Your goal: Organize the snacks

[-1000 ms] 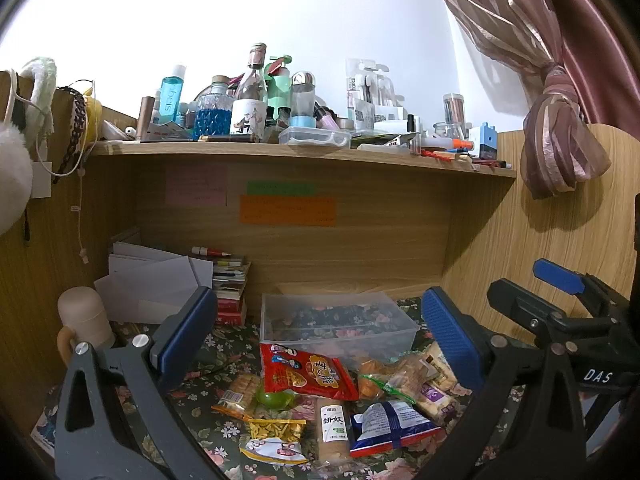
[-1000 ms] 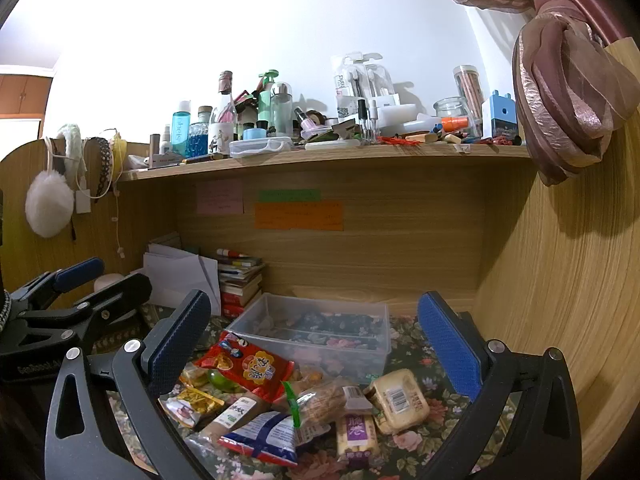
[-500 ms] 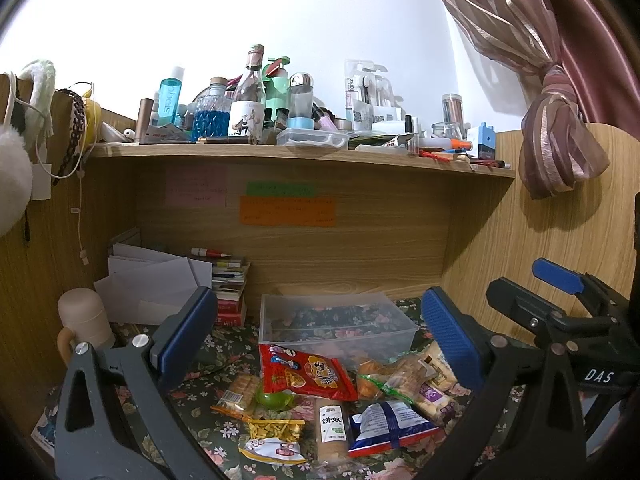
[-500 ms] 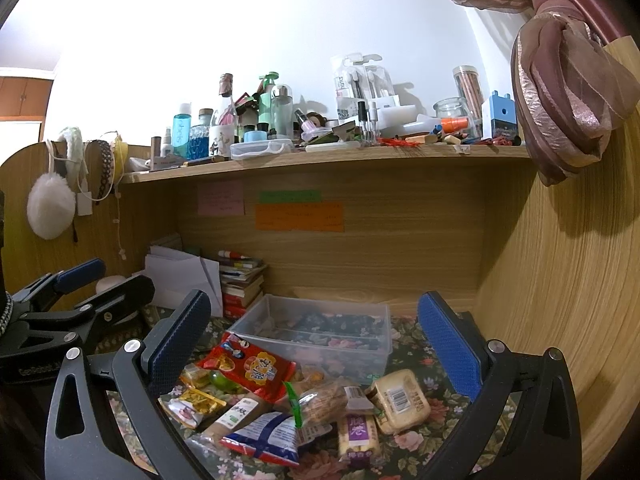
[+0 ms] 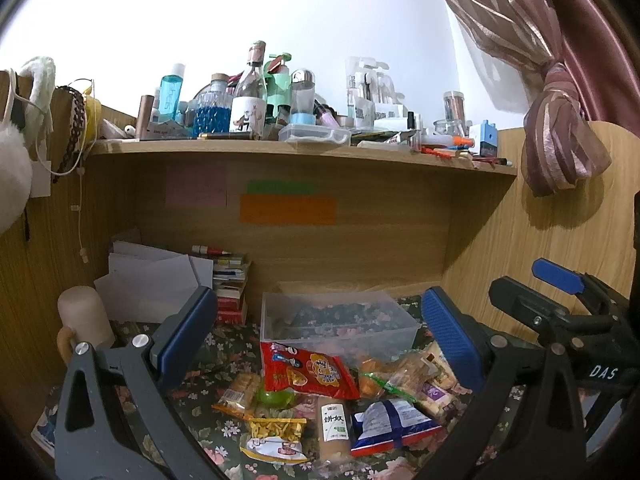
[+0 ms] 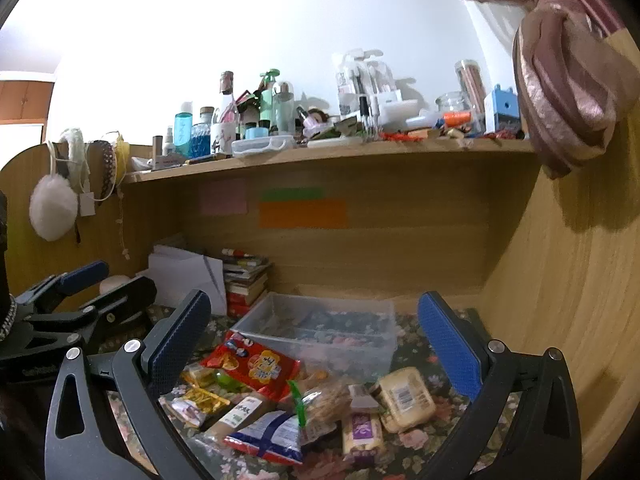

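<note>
two grippers hover with fingers spread wide, holding nothing: the left gripper (image 5: 318, 336) and the right gripper (image 6: 314, 334). the snack packets (image 5: 320, 392) lie heaped in the lower centre on the floral cloth (image 5: 224, 344), touching the front of the clear plastic bin (image 5: 336, 320).

Both wrist views face desk alcove; share snack pile (image 5: 320, 396), clear bin (image 6: 320, 332).
</note>
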`<state>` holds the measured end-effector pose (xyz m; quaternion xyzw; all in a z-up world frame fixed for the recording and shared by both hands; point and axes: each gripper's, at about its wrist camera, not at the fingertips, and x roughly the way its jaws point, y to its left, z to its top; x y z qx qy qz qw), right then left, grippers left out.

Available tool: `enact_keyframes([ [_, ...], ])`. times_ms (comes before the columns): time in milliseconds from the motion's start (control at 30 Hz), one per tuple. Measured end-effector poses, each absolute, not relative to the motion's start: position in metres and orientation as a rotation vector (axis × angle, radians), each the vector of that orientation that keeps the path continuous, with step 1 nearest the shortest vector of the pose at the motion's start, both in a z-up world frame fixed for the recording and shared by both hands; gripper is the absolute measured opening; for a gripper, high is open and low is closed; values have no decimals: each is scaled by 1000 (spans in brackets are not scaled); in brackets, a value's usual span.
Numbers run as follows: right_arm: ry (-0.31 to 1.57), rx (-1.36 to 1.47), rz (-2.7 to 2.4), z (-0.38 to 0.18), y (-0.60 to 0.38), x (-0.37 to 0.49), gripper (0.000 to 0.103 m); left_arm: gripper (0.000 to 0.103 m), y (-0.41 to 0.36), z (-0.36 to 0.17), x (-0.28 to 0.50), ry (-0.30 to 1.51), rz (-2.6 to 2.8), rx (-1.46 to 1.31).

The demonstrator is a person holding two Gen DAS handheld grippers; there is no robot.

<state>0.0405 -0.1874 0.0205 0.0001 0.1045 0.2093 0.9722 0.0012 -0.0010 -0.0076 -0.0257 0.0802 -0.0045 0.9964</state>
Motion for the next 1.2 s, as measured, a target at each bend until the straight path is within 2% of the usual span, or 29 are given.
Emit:
enact_keyframes([
  [333,349,-4,407,-12,-195,69,102,102,13,-37,28,280,1,-58],
  [400,403,0,415,-23,-196,77,94,96,18,-51,38,342,3,-64],
  [467,456,-9,413,-36,-196,84,91,86,23,-66,48,410,11,-65],
  [667,602,-2,448,-71,-196,97,82,85,35,-111,65,540,44,-67],
  [800,649,0,475,-85,-187,99,82,85,46,-135,72,605,63,-80],
  [1033,669,-5,455,-89,-179,115,83,85,55,-165,86,713,30,-140],
  [1200,680,-16,461,-91,-170,124,103,85,45,-174,91,707,43,-83],
])
